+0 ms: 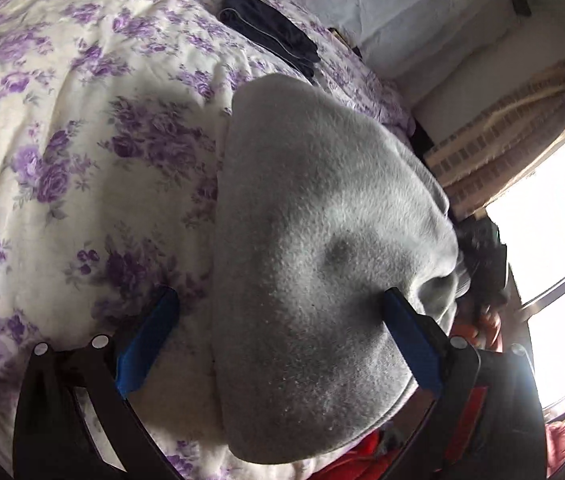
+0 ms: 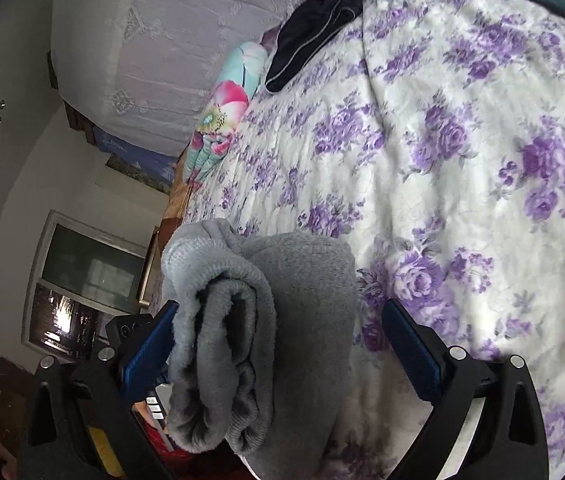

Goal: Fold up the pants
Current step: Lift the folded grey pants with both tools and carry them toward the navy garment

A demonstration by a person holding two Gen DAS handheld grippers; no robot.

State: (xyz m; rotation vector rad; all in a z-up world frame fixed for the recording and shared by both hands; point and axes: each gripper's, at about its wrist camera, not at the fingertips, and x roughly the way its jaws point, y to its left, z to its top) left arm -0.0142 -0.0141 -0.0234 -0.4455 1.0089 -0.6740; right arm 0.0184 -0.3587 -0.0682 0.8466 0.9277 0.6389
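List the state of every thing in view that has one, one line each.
grey pants: bunched into thick folds, resting on the bed between both grippers' fingers.
left gripper: open, fingers wide apart either side of the grey fabric.
right gripper: open, rolled edge of the pants between its fingers.
dark pants: folded, lying at the far edge of the bed.
floral bedspread: spread out, lightly wrinkled.

A cream quilted bedspread printed with purple roses (image 2: 462, 152) fills the room's middle, with a pale lace-patterned curtain (image 2: 170, 40) at 11 o'clock in the right wrist view. At 3 o'clock in the left wrist view a bright overexposed window (image 1: 554, 240) glares beside beige striped drapes (image 1: 494, 144). A white wall (image 2: 14, 168) and a dark-glassed framed window (image 2: 82, 272) sit at 9 o'clock in the right wrist view.
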